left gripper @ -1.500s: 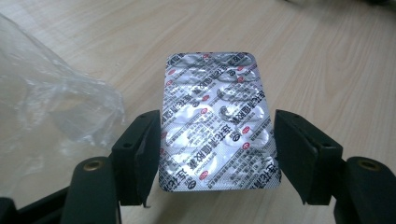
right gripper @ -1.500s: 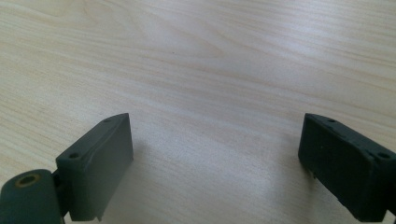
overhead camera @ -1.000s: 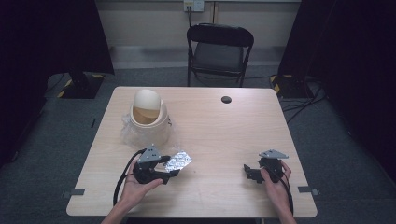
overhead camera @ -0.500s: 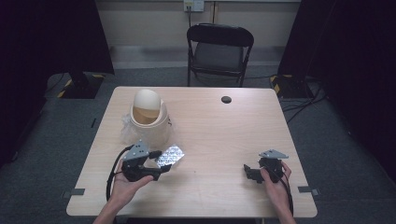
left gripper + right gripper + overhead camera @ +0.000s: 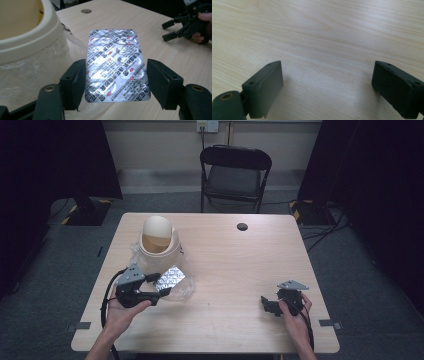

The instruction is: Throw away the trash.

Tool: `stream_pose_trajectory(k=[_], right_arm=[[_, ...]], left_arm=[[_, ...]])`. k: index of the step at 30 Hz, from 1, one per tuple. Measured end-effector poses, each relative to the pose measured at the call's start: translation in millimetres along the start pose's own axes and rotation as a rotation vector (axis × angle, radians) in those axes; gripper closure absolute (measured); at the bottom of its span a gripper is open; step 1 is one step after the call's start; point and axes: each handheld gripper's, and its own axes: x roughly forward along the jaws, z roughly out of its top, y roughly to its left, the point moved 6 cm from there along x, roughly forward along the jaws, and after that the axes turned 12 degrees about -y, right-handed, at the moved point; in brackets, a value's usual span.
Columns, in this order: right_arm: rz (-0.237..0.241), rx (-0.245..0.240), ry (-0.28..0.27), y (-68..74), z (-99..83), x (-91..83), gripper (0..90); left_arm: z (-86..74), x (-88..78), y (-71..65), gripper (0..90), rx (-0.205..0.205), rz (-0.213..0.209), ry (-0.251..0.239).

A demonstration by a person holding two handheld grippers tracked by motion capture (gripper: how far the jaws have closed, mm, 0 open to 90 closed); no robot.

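Note:
A silver foil blister pack point(image 5: 116, 65) hangs above the table, gripped by its two long edges in my left gripper point(image 5: 116, 86), which is shut on it. From above, the left gripper point(image 5: 160, 286) holds the blister pack point(image 5: 170, 279) just in front of a cream swing-lid bin point(image 5: 156, 237), which sits in a crumpled clear plastic bag point(image 5: 136, 256). In the left gripper view the bin point(image 5: 27, 37) rises close on the left. My right gripper point(image 5: 266, 306) rests at the front right of the table, open, with bare wood between its jaws point(image 5: 327, 85).
The light wooden table point(image 5: 225, 265) carries a small black round disc point(image 5: 242, 226) near its far edge. A black folding chair point(image 5: 235, 170) stands behind the table. The right gripper point(image 5: 175, 27) lies off to the right in the left gripper view.
My left gripper has moved left and up with the blister pack, closer to the bin. The right gripper has stayed where it was.

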Motion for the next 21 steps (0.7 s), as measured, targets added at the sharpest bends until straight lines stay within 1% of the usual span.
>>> stream_pose_trajectory(k=[2, 4, 7, 9, 11, 13, 16, 20, 21], right_arm=[[0.000, 0.000, 0.000, 0.0, 0.0, 0.0, 9.4], [0.000, 0.000, 0.000, 0.0, 0.0, 0.0, 9.4], [0.000, -0.001, 0.000, 0.0, 0.0, 0.0, 9.4], [0.000, -0.001, -0.001, 0.0, 0.0, 0.0, 9.4], [0.000, -0.001, 0.000, -0.1, 0.0, 0.0, 9.4], [0.000, -0.001, 0.000, 0.0, 0.0, 0.0, 9.4], [0.000, -0.001, 0.000, 0.0, 0.0, 0.0, 9.4], [0.000, -0.001, 0.000, -0.1, 0.0, 0.0, 9.4], [0.000, -0.001, 0.000, 0.0, 0.0, 0.0, 9.4]], left_arm=[[3.2, -3.4, 4.8, 34.0, -0.009, 0.014, -0.015], [6.2, -7.4, 10.7, 34.1, -0.005, 0.027, -0.022], [11.4, -12.5, 18.3, 34.0, -0.004, 0.035, -0.038], [13.4, -14.2, 23.6, 34.0, -0.005, 0.046, -0.035], [14.6, -15.6, 30.0, 34.0, 0.005, 0.063, -0.023], [16.7, -17.0, 34.4, 34.0, -0.005, 0.072, -0.027], [19.5, -18.2, 39.9, 34.1, 0.007, 0.090, -0.015], [24.4, -17.3, 52.4, 34.0, -0.001, 0.112, -0.019], [25.0, -16.9, 55.2, 34.0, -0.005, 0.114, -0.013]])
